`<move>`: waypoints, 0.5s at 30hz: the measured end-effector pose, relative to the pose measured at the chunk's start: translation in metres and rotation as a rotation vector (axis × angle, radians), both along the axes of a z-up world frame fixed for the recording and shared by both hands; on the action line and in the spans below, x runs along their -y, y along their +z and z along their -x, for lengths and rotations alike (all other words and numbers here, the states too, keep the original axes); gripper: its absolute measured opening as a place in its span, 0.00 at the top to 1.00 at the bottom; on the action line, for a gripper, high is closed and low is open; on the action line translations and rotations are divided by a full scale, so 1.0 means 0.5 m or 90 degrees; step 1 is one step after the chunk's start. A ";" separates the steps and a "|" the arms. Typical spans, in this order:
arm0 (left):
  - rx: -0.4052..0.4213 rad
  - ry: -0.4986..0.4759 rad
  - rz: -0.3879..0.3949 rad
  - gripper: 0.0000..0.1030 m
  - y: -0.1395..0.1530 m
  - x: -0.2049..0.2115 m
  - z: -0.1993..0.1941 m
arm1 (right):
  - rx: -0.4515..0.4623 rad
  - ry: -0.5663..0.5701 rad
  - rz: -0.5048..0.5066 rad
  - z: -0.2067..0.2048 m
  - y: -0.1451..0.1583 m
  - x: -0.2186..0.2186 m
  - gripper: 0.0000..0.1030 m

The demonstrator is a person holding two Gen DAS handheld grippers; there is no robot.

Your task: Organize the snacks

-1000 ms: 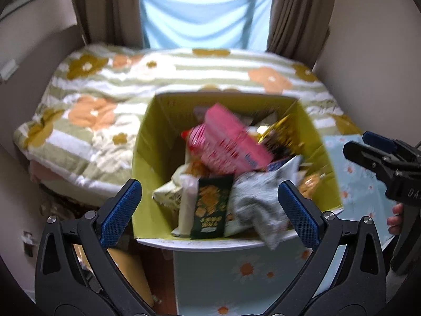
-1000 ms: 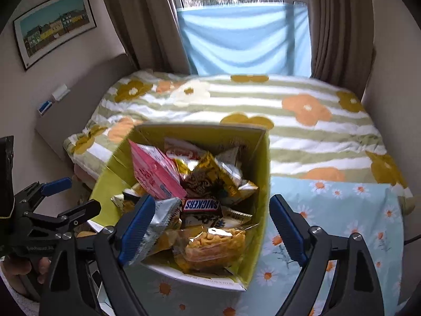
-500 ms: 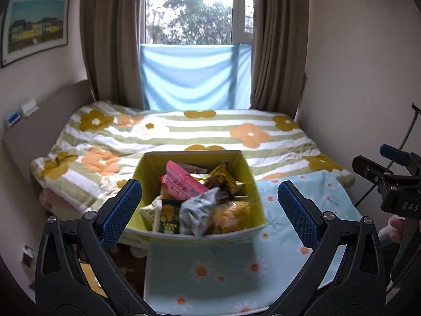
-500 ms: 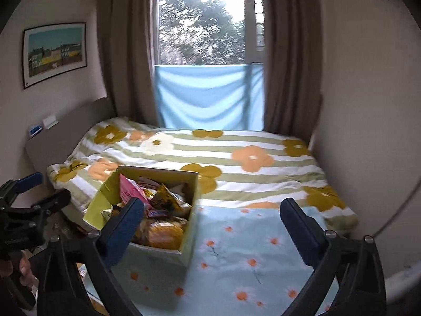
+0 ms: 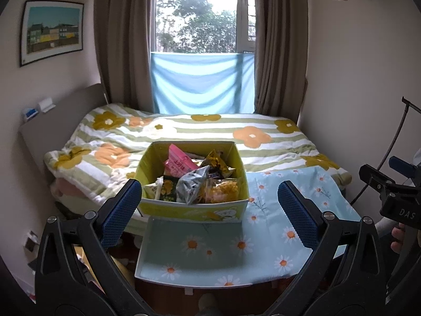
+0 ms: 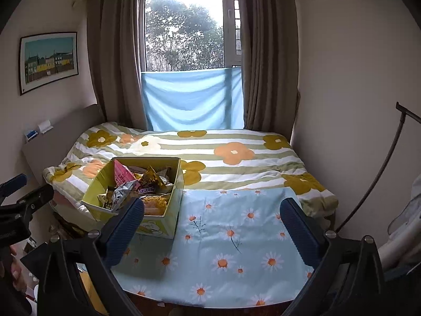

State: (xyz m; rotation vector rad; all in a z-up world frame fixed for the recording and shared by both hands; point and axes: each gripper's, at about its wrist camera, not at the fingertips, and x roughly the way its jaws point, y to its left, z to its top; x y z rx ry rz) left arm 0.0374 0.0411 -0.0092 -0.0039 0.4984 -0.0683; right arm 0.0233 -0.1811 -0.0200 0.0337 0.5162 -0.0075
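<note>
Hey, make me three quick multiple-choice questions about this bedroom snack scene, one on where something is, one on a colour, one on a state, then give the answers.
1. Where does the snack box sit?
A. On the daisy-print cloth's left part
B. On the floor
C. On the windowsill

2. What colour is the tall carton sticking up at the back of the box?
A. Blue
B. Pink
C. White

3. How do the jaws of the right gripper stand?
A. Clamped on a chip bag
B. Shut with nothing in them
C. Wide open with nothing in them

Answers:
1. A, the yellow-green box rests on the cloth, toward its left edge in both wrist views.
2. B, the carton is pink with red print.
3. C, the blue pads stand far apart, with only the cloth far beyond them.
</note>
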 end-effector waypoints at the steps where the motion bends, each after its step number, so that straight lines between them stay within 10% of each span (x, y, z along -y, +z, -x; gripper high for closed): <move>1: 0.003 0.001 0.002 0.00 0.002 0.000 0.005 | 0.002 0.000 -0.001 0.004 0.000 0.001 0.00; 15: 0.011 -0.005 0.001 0.00 0.010 0.009 0.017 | 0.015 -0.008 -0.001 0.020 0.008 -0.001 0.00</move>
